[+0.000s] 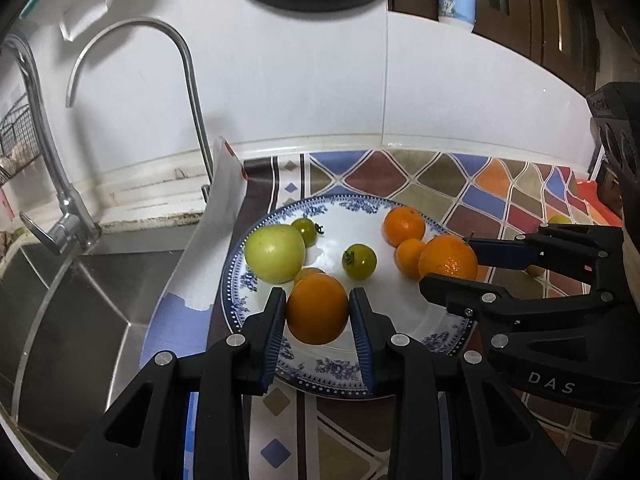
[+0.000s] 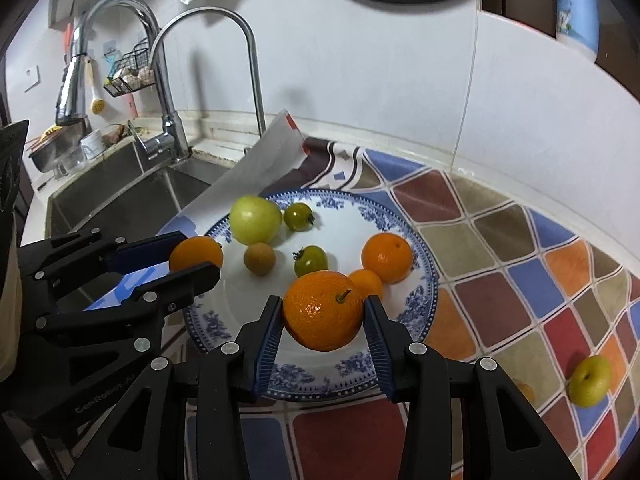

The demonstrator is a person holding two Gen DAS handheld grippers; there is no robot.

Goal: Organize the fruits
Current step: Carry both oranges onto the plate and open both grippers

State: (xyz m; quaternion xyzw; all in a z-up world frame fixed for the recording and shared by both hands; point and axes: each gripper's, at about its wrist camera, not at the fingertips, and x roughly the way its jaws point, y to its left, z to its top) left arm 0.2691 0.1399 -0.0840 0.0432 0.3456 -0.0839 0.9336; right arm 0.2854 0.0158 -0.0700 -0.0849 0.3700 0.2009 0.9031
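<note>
Black plastic tongs with blue ribbed pads each grip an orange fruit over a blue-and-white plate (image 1: 256,284); the left tongs (image 1: 318,310) press their pads on both sides of a smooth orange (image 1: 317,308), above the plate's near left part; the right tongs (image 2: 323,312) hold a stemmed orange (image 2: 324,310) the same way, above the plate's near right part. On the plate lie a pale green apple (image 2: 255,219), two small green tomatoes (image 2: 298,217) (image 2: 310,260), a brown round fruit (image 2: 259,259) and two small oranges (image 2: 386,258) (image 2: 367,282). The plate sits on a desk (image 2: 500,288) covered in coloured diamond tiles; another green apple (image 2: 590,380) lies well apart at the right; a steel sink (image 1: 72,300) and curved taps (image 1: 188,76) stand to the left.
</note>
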